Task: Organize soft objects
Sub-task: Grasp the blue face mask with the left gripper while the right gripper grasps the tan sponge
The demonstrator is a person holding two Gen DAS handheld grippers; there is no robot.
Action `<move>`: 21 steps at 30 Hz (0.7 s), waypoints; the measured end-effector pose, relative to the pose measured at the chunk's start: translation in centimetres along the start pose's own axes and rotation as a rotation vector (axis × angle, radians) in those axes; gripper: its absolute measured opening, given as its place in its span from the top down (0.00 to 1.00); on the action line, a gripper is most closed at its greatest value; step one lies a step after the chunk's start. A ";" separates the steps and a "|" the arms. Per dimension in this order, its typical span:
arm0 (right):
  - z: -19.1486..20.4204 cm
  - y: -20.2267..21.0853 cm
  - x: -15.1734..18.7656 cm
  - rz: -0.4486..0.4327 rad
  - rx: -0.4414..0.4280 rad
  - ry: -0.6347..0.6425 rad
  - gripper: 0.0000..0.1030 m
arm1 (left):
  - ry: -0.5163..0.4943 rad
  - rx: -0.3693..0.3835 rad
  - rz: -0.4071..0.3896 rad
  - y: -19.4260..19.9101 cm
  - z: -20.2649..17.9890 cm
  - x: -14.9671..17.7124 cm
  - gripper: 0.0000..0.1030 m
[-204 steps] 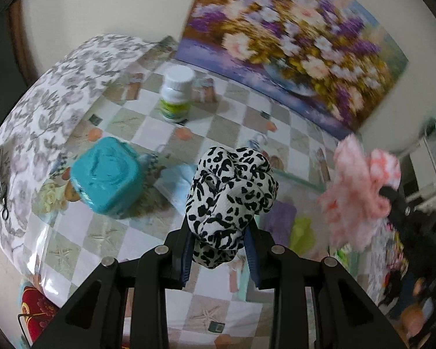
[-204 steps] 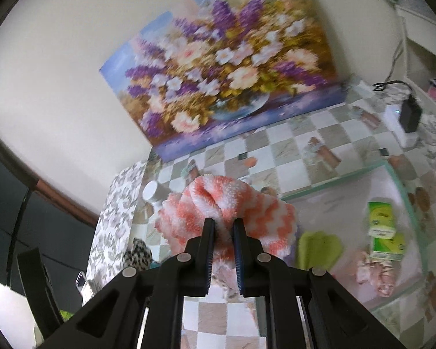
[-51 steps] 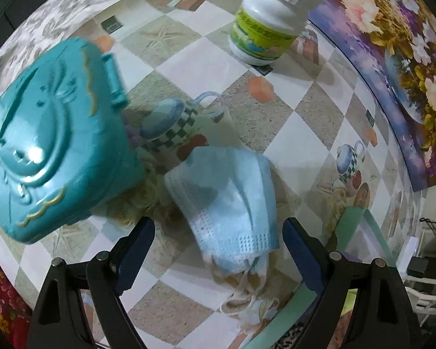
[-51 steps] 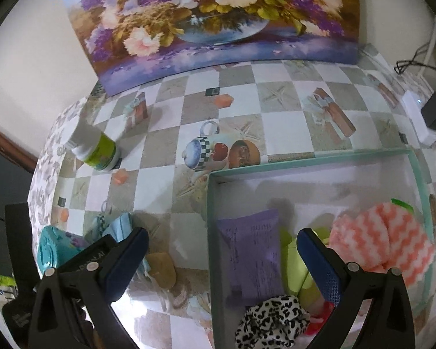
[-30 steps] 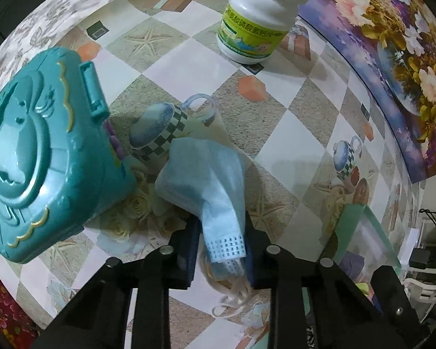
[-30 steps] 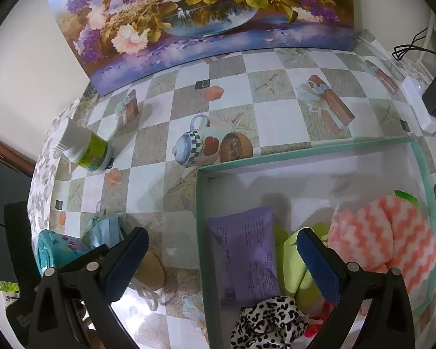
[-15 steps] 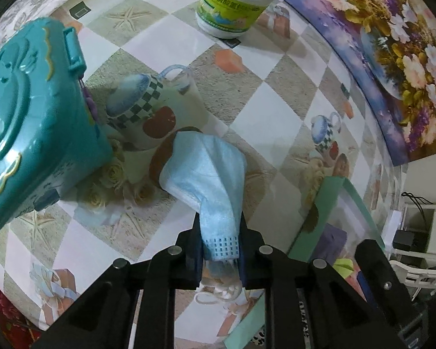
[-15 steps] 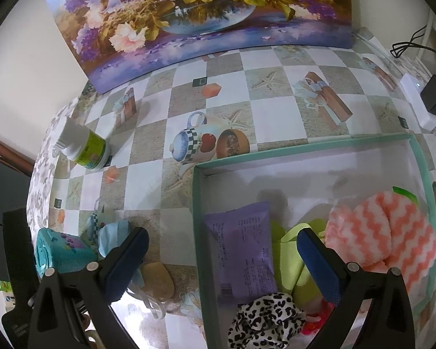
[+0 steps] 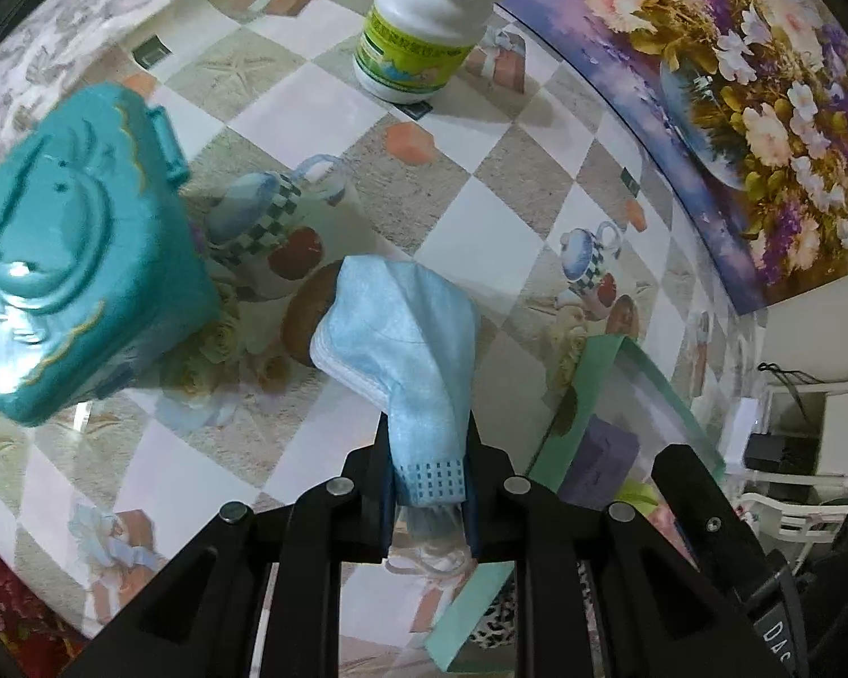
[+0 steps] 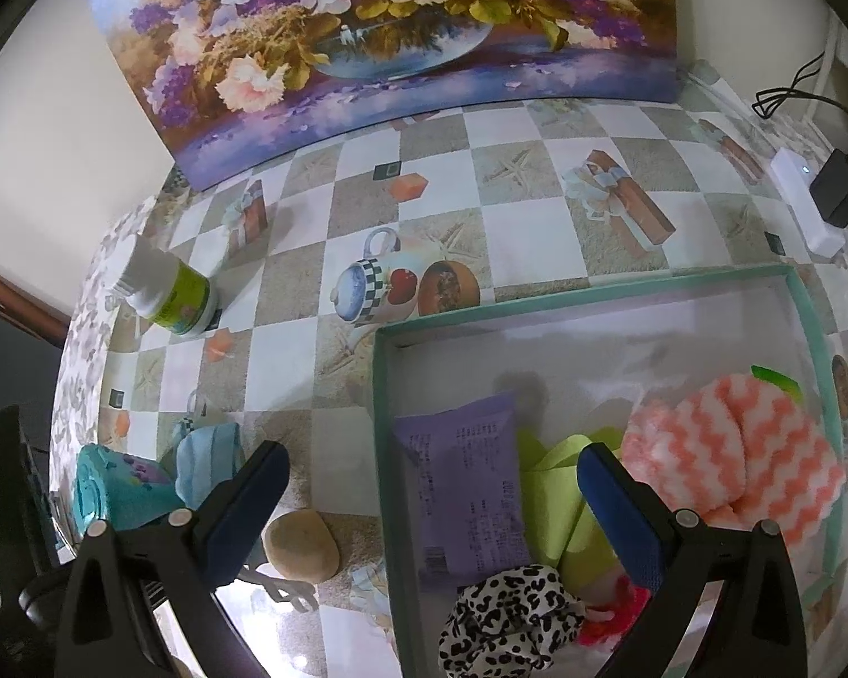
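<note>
1. Left gripper (image 9: pixel 428 486) clenched on the light-blue face mask (image 9: pixel 407 333) – pinched at its lower, stitched end, the rest of the cloth drooping forward over the tablecloth (image 9: pixel 288 113), ear loops trailing under the jaws
2. Mask held off the surface, between the teal plastic case (image 9: pixel 73 260) at the left edge and the near-left corner of the green-rimmed tray (image 10: pixel 384 452)
3. Right gripper (image 10: pixel 432 514) released, jaws spread wide, nothing between them, hovering over the tray's left wall
4. Already in the tray: purple packet (image 10: pixel 469 486), yellow-green cloth (image 10: pixel 554 480), pink-and-white zigzag cloth (image 10: pixel 729 452), leopard-print scrunchie (image 10: pixel 509 621)
5. Judged best for the carry: lifted high enough for the loops to clear the tray rim – dangling cords likely to snag there
6. Worth aiming for the bare white floor toward the tray's far side, clear of the heap at the near edge
7. Grip near one end only, so a slow swing advisable; white pill bottle (image 9: pixel 429 28) well apart, no obstacle
</note>
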State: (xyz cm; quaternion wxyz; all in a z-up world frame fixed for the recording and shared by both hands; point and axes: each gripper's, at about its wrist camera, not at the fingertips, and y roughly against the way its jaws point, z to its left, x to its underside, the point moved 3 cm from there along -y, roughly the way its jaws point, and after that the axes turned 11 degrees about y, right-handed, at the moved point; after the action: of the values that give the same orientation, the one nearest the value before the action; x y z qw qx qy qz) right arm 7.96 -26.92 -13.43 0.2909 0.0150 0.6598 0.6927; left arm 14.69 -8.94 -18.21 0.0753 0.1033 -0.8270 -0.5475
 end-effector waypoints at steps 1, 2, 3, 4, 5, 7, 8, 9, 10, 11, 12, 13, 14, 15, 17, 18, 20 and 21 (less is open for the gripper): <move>0.1 0.0 0.0 0.000 0.000 0.006 0.00 | -0.003 -0.007 -0.004 0.1 0.1 0.0 0.81; 0.3 0.1 0.1 0.000 0.000 0.011 0.00 | -0.003 -0.018 -0.009 0.3 0.3 0.1 0.81; 0.5 0.1 0.2 0.001 0.001 0.019 0.00 | -0.002 -0.021 -0.010 0.4 0.5 0.0 0.81; 0.6 0.1 0.3 0.002 -0.001 0.022 0.00 | 0.001 -0.024 -0.011 0.5 0.7 0.0 0.81; 0.7 0.1 0.4 0.005 -0.005 0.026 0.00 | 0.005 -0.031 -0.013 0.5 0.9 0.0 0.81; 0.9 0.0 0.6 0.008 -0.011 0.029 0.00 | 0.007 -0.051 -0.019 0.6 1.4 0.1 0.81; 1.0 0.0 0.8 0.011 -0.015 0.032 0.00 | 0.007 -0.060 -0.022 0.7 1.5 0.1 0.81; 1.0 0.0 1.0 0.012 -0.016 0.034 0.00 | 0.007 -0.067 -0.024 0.7 1.7 0.2 0.81; 1.1 0.1 1.1 0.013 -0.016 0.037 0.00 | 0.007 -0.069 -0.025 0.8 1.8 0.2 0.81; 1.2 0.1 1.3 0.014 -0.015 0.040 0.00 | 0.008 -0.068 -0.024 0.9 2.0 0.3 0.81; 1.3 0.1 1.4 0.015 -0.014 0.043 0.00 | 0.009 -0.069 -0.024 1.0 2.1 0.4 0.81; 1.5 0.2 1.6 0.016 -0.013 0.050 0.00 | 0.007 -0.073 -0.027 1.2 2.3 0.4 0.81; 1.6 0.3 1.7 0.017 -0.012 0.056 0.00 | 0.003 -0.083 -0.033 1.4 2.5 0.5 0.81; 1.8 0.4 1.9 0.018 -0.011 0.065 0.00 | -0.001 -0.093 -0.042 1.7 2.7 0.6 0.81; 2.1 0.6 2.2 0.020 -0.010 0.077 0.00 | -0.004 -0.101 -0.053 2.2 3.1 0.6 0.81; 2.2 0.8 2.3 0.019 -0.010 0.084 0.00 | -0.004 -0.101 -0.057 2.4 3.3 0.6 0.81; 2.6 1.2 2.5 0.011 -0.006 0.097 0.00 | -0.008 -0.102 -0.068 3.2 3.7 0.6 0.81; 2.8 1.5 2.6 0.006 -0.001 0.107 0.00 | -0.010 -0.101 -0.071 3.3 3.9 0.6 0.81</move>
State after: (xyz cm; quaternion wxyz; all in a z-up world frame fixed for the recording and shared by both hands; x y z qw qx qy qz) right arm 6.34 -23.21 -12.66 0.2529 -0.0203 0.6740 0.6938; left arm 12.88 -4.40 -16.62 0.0572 0.1258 -0.7943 -0.5915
